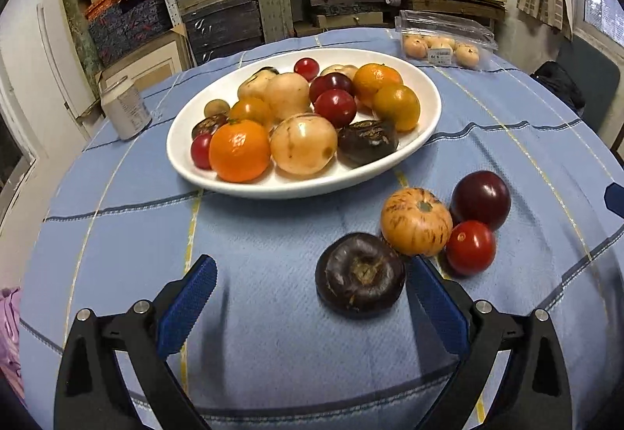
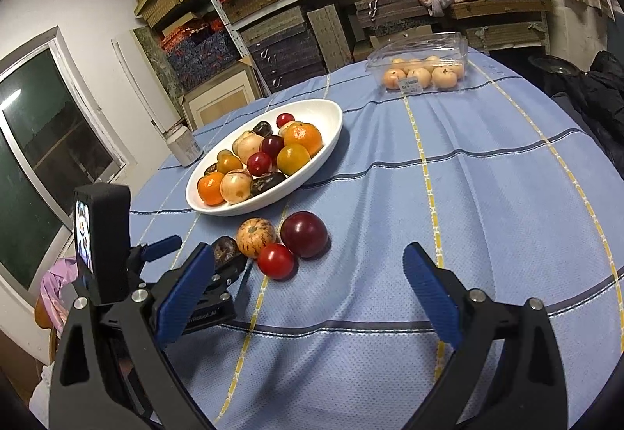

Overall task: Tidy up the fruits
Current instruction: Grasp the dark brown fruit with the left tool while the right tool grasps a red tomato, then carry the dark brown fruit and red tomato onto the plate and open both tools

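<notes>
Left gripper (image 1: pixel 310 276), jaws apart, flanks the dark brown round fruit (image 1: pixel 359 276) at lower centre; right gripper (image 2: pixel 308 268) – jaws apart – holds nothing.

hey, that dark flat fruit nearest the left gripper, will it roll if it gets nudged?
Probably not: the dark fruit looks squat and sits flat on the cloth. Its skin looks glossy, so the fingers might slip. It touches the striped fruit, which may shift.

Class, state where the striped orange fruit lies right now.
On the blue cloth in front of the white dish, the striped orange fruit touches the dark plum and the red tomato.
</notes>
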Demonstrator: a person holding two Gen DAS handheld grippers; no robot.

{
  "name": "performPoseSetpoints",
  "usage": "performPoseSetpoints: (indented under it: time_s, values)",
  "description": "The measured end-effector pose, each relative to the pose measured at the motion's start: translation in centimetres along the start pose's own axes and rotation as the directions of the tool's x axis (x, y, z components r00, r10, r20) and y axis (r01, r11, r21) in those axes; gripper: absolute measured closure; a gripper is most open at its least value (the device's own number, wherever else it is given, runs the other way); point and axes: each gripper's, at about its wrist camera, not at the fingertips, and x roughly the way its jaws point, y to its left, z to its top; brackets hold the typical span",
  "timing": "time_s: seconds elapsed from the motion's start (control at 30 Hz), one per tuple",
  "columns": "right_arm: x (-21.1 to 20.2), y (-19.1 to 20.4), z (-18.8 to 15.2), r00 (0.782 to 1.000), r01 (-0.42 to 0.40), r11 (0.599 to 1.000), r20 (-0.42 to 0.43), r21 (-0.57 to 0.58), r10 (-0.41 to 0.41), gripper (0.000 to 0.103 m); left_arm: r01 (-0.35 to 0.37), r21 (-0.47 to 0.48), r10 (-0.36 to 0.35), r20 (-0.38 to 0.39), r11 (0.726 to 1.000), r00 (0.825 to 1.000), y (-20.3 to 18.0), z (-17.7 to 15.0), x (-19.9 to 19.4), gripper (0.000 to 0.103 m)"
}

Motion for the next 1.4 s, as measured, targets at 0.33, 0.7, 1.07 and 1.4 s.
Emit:
performPoseSetpoints:
  time_s: [0.33,0.7,1.07,1.4]
  values:
    - [0.6,-0.2,-0.1,1.000,0.022,1.000,-0.014,0.001,-0.022,0.008,0.027,0.038,-0.028,0.023,0.999,0.999,-0.6,0.0,-0.3,0.025]
    - [1.5,-0.9,-0.1,0.998,0.036,0.999,-0.045,0.008,-0.036,0.008,0.065,0.046,-0.066,0.018,0.997,0.998,-0.1,-1.3,-1.3,0.059]
    - [4.2,4.1,-2.6,0.991,0.070,0.948,-0.087,-0.312,-0.102,0.025,0.096,-0.117,-0.088,0.074,0.988,0.993,5.4,-3.0,-4.9,0.059]
    - [7.7,4.6,-1.4,0.982,0.053,0.959,-0.162,-0.278,-0.101,0.048,0.150,-0.099,-0.144,0.067,0.984,0.987,4.6,-2.8,-4.9,0.059]
